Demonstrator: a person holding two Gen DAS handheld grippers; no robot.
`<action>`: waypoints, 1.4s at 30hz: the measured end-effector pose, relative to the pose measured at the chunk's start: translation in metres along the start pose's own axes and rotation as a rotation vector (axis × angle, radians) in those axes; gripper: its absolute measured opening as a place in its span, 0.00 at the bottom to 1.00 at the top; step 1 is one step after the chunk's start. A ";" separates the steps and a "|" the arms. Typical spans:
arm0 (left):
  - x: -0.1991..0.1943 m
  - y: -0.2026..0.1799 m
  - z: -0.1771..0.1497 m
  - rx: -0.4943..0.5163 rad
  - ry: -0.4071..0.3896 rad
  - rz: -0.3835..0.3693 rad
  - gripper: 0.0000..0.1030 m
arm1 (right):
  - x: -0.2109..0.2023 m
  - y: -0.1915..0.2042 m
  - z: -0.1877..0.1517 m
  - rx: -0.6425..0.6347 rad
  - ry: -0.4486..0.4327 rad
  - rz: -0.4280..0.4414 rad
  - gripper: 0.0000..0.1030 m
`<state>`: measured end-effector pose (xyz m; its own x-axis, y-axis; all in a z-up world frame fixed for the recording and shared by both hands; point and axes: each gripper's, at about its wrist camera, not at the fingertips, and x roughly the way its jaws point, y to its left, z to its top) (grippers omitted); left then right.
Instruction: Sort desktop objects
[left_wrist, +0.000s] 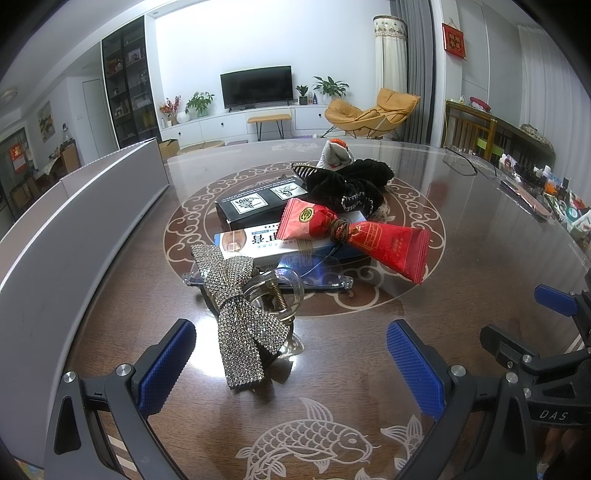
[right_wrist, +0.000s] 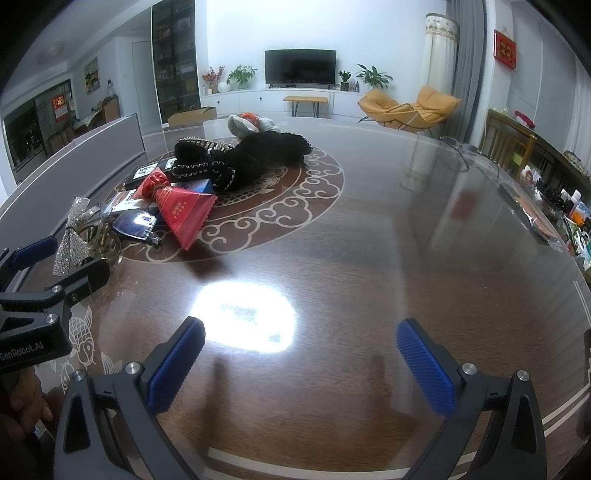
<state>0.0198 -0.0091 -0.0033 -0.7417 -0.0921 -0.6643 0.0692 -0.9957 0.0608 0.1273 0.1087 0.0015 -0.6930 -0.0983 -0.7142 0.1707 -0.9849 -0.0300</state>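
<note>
A pile of small objects sits mid-table. Nearest is a rhinestone bow hair clip (left_wrist: 240, 317), lying just ahead of my open left gripper (left_wrist: 291, 365), between its fingers' line. Behind it lie clear glasses (left_wrist: 325, 273), a blue-white box (left_wrist: 266, 240), a red tied packet (left_wrist: 354, 232), a black box (left_wrist: 255, 203), a black velvet bow (left_wrist: 347, 184) and a grey knitted item (left_wrist: 336, 155). My right gripper (right_wrist: 301, 365) stands open over bare table, right of the pile. The bow clip (right_wrist: 72, 236), red packet (right_wrist: 181, 210) and black bow (right_wrist: 236, 158) show in the right wrist view.
A grey box or panel (left_wrist: 74, 229) runs along the table's left side. Spectacles (left_wrist: 461, 162) lie at the far right of the glass-topped table (right_wrist: 369, 258). Cluttered bottles and small items (right_wrist: 569, 218) line the right edge. A hand (right_wrist: 26, 402) holds the left tool.
</note>
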 end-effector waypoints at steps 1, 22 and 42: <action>0.000 0.000 0.000 0.000 0.000 0.000 1.00 | 0.001 0.000 0.000 0.000 0.000 0.001 1.00; -0.002 0.000 -0.001 0.000 0.001 0.002 1.00 | 0.003 0.001 0.000 -0.002 0.011 0.008 1.00; -0.002 0.000 -0.001 -0.003 0.003 0.003 1.00 | 0.004 0.002 0.000 -0.002 0.015 0.010 1.00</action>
<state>0.0225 -0.0092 -0.0026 -0.7396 -0.0955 -0.6663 0.0738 -0.9954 0.0607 0.1251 0.1068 -0.0012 -0.6808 -0.1060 -0.7247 0.1790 -0.9835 -0.0244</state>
